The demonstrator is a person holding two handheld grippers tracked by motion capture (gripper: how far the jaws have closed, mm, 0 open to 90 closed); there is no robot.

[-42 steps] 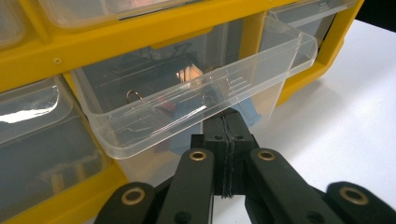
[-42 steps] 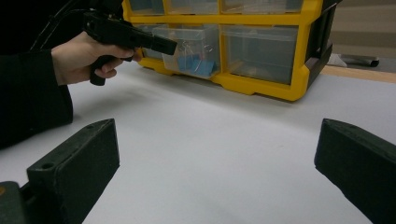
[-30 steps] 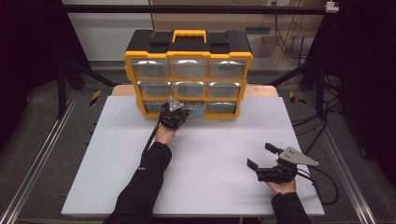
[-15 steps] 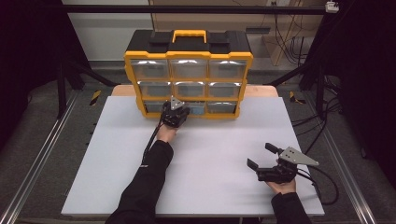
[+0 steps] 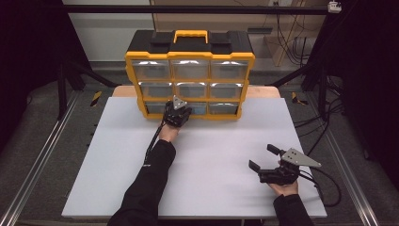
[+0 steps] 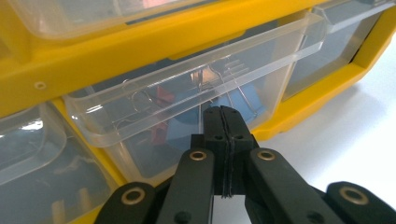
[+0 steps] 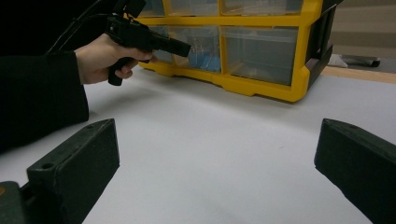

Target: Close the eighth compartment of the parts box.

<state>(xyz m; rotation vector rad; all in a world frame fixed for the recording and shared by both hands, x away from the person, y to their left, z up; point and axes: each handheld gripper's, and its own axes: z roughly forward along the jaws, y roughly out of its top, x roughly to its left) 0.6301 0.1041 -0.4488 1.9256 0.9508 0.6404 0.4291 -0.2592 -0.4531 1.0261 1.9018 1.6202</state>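
The left gripper (image 6: 222, 114) has its fingers clenched together, empty, at the front of the bottom-middle drawer (image 6: 196, 100) of the yellow organizer (image 5: 189, 77) at the desk's (image 5: 211, 141) far edge. The drawer looks barely drawn out; opening it fully remains. The right gripper (image 5: 263, 157) rests with fingers spread, well apart.

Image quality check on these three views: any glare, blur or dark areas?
High view: glare whitens the top drawers of the organiser; surroundings near black. Left gripper view: reflections on the clear drawer, contents hazy. Right gripper view: own jaws soft and dark, left gripper sharp.
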